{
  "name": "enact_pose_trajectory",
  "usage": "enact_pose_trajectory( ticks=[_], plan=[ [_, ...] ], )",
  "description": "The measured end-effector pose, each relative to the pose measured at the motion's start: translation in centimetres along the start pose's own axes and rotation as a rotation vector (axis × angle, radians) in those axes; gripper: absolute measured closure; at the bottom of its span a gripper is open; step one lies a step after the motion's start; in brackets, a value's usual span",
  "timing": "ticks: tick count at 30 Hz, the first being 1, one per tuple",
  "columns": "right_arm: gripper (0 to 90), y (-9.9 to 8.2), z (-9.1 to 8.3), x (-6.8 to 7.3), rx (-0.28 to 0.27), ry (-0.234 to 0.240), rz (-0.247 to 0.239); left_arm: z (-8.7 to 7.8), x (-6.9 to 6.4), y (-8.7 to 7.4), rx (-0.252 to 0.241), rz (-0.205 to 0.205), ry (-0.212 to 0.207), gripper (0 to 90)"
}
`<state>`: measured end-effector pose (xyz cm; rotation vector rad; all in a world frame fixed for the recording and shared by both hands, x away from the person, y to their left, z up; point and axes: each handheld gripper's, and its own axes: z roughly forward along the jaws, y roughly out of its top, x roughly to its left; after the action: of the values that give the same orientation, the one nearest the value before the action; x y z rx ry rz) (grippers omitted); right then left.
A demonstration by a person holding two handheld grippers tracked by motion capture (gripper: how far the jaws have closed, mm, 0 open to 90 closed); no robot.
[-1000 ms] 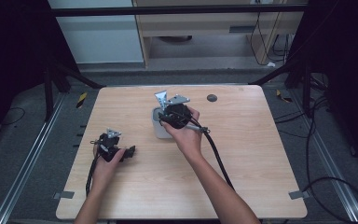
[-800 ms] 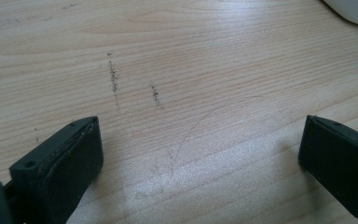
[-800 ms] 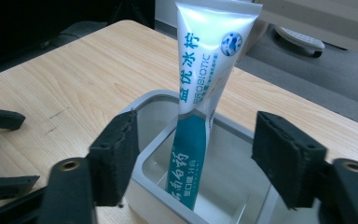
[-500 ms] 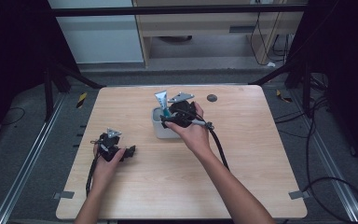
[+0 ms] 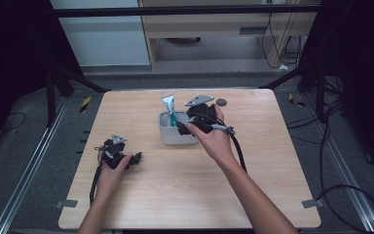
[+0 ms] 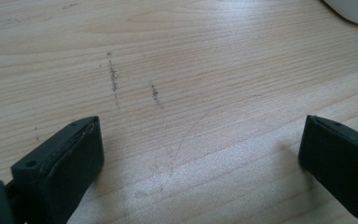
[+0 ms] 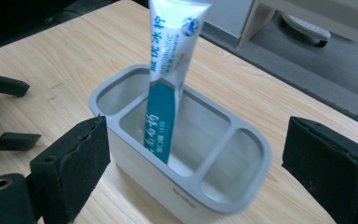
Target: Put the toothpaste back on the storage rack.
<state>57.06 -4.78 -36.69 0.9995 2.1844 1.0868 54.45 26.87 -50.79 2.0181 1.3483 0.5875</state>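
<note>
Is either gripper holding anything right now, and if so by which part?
Nothing is held. The right gripper has just been opening, its jaws wide apart off the toothpaste tube, which stands in the holder. The left gripper is open over bare table.

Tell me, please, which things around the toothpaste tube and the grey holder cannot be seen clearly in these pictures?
- Toothpaste tube: its top is cut off by the upper edge in the right gripper view; its lower end is hidden inside the holder.
- Small dark round thing on the table: too small in the high view to identify.
- Holder's near corner: blurred in the right gripper view.
</note>
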Motion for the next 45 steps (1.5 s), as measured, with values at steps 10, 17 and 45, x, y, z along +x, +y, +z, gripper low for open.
enact_pose_trajectory(
  ticks=[10, 17, 45],
  plan=[
    [7.5, -0.8, -2.7, -2.0, -0.008, -0.004, -0.012, 0.0, 0.0, 0.0, 0.001, 0.001, 0.0, 0.0],
    [6.5, -1.8, -4.0, -2.8, 0.004, 0.021, -0.032, 0.0, 0.0, 0.0, 0.0, 0.0, 0.0, 0.0],
    [8.3, -9.8, -5.2, -6.9, 0.127, 0.013, -0.017, 0.0, 0.0, 0.0, 0.001, 0.002, 0.0, 0.0]
  ],
)
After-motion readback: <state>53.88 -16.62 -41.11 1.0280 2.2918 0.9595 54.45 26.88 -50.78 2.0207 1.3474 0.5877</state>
